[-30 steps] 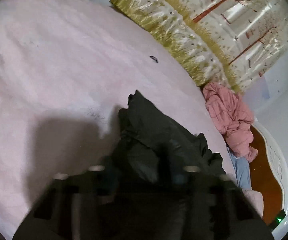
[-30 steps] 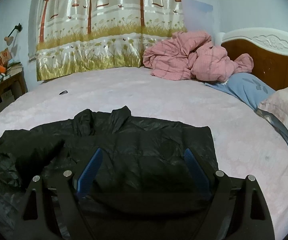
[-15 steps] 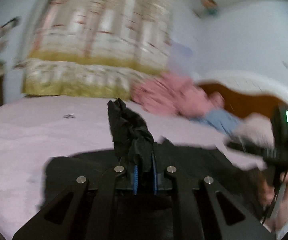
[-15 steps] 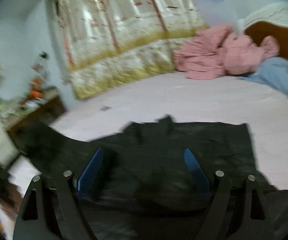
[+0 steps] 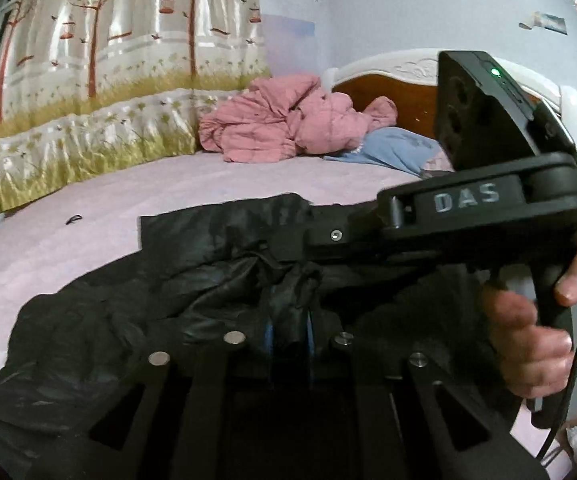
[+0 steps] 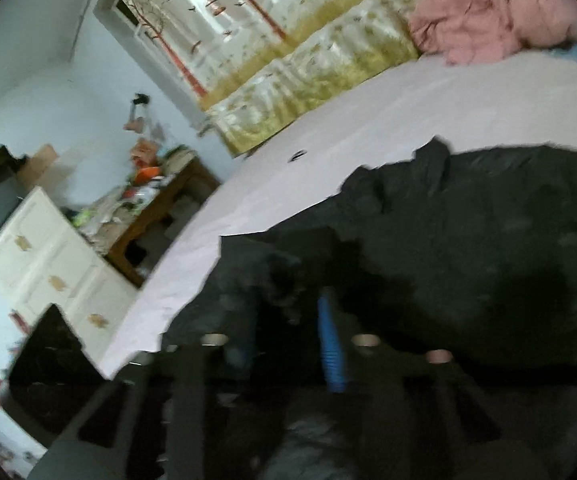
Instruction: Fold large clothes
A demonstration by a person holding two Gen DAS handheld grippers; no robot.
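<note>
Black shiny padded jacket lies spread on the pink bed sheet. Your left gripper pinches a bunched fold, jaws opening; right gripper is closing on fabric (blurry though). Keep both grips level over the sheet.

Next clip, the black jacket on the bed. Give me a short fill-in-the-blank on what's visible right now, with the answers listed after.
1. The black jacket lies on a bed whose sheet is pale ____.
2. The left gripper pinches a fold of the ____.
3. Near the headboard lies a crumpled ____ quilt.
4. The gripper body crossing the left wrist view reads ____.

Answers: pink; jacket; pink; DAS
</note>
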